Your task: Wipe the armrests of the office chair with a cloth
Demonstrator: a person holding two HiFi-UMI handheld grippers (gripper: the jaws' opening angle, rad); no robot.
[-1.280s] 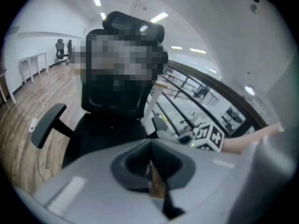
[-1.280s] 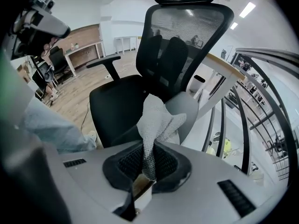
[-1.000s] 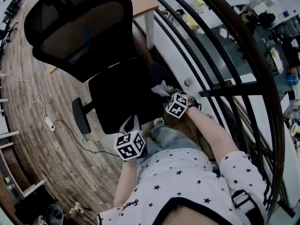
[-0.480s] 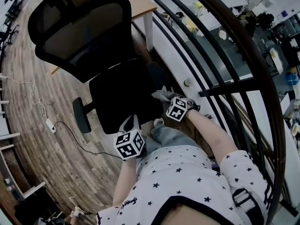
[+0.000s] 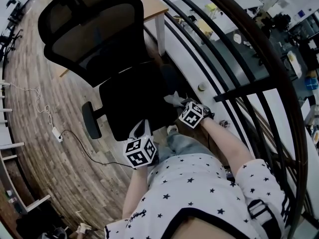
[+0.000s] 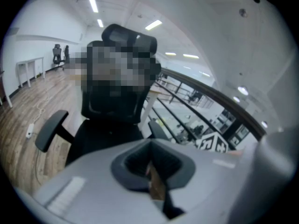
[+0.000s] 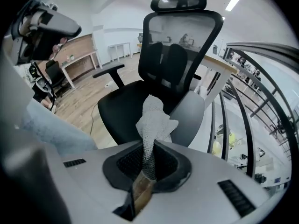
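A black office chair (image 5: 127, 101) with a mesh back stands in front of me. Its left armrest (image 5: 89, 119) sticks out over the wood floor, and its right armrest (image 7: 189, 113) lies close to the railing. My right gripper (image 5: 180, 103) is shut on a white mesh cloth (image 5: 174, 99) beside the seat's right edge; in the right gripper view the cloth (image 7: 153, 120) stands up from the jaws just short of that armrest. My left gripper (image 5: 141, 129) is shut and empty at the seat's front edge, apart from both armrests.
A curved black and brown railing (image 5: 239, 59) runs close along the chair's right side. A wooden table (image 5: 149, 4) stands behind the chair. A cable with a power strip (image 5: 55, 132) lies on the floor at left. My knee in jeans (image 5: 182, 143) is between the grippers.
The head view has shifted slightly, so the chair sits a little further right. Both grippers stay about where they were, and the cloth stays in the right one.
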